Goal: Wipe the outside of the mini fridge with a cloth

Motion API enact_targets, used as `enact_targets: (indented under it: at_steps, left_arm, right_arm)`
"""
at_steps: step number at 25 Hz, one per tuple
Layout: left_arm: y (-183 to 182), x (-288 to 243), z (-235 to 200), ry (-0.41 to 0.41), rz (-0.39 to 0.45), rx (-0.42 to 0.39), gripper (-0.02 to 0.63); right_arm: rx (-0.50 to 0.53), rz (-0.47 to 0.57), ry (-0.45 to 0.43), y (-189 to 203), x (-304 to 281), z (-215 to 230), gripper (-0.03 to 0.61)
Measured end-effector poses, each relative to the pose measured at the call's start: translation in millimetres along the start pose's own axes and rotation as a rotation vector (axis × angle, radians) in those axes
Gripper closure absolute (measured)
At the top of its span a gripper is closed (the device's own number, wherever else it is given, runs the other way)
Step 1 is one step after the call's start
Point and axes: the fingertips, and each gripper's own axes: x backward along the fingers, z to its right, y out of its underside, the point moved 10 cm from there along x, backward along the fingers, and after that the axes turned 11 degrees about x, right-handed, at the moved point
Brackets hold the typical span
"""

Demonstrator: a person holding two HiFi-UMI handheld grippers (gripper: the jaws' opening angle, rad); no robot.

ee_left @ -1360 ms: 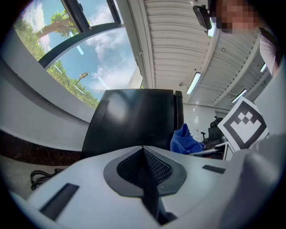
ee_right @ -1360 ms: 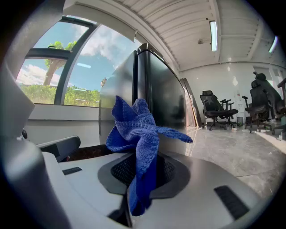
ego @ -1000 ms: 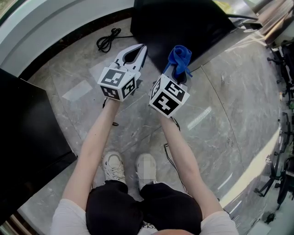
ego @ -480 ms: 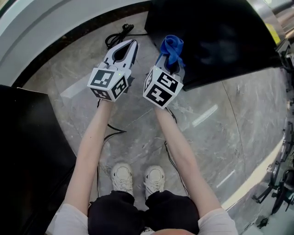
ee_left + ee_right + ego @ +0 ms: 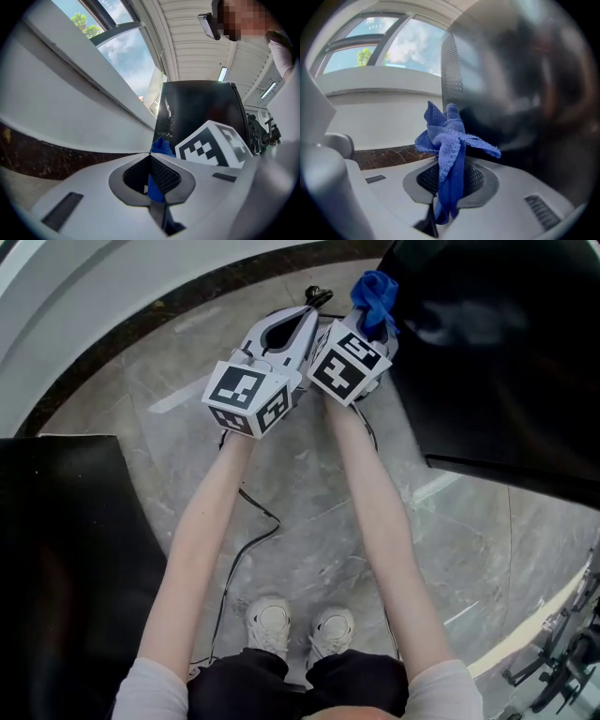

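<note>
The black mini fridge (image 5: 506, 352) fills the upper right of the head view. My right gripper (image 5: 372, 317) is shut on a bunched blue cloth (image 5: 377, 292), held at the fridge's left edge. In the right gripper view the cloth (image 5: 450, 136) sticks up from between the jaws beside the fridge's glossy side (image 5: 525, 93) and its mesh vent (image 5: 451, 70); I cannot tell whether it touches. My left gripper (image 5: 312, 310) is shut with nothing in it, close against the right one. In the left gripper view the fridge (image 5: 201, 108) stands just ahead.
A white wall with a dark stone skirting (image 5: 141, 329) runs along the top left. A black cable (image 5: 246, 521) trails over the grey marble floor (image 5: 309, 549). Another black box (image 5: 66, 559) stands at the left. The person's shoes (image 5: 300, 629) are below.
Both grippers have moved forward toward the wall and the fridge's left side and come closer together. The cloth stays in the right gripper.
</note>
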Motion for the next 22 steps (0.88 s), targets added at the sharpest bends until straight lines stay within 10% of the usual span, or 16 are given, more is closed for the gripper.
enact_targets:
  at_steps: [16, 22]
  left_arm:
    - [3.1, 23.7, -39.0, -0.091, -0.032, 0.005, 0.609]
    - [6.1, 22.5, -31.4, -0.085, -0.03, 0.013, 0.609]
  right_arm:
    - [0.077, -0.027, 0.036, 3.2, -51.1, -31.2, 0.489]
    - [-0.07, -0.053, 0.126, 0.1, -37.1, -24.4, 0.49]
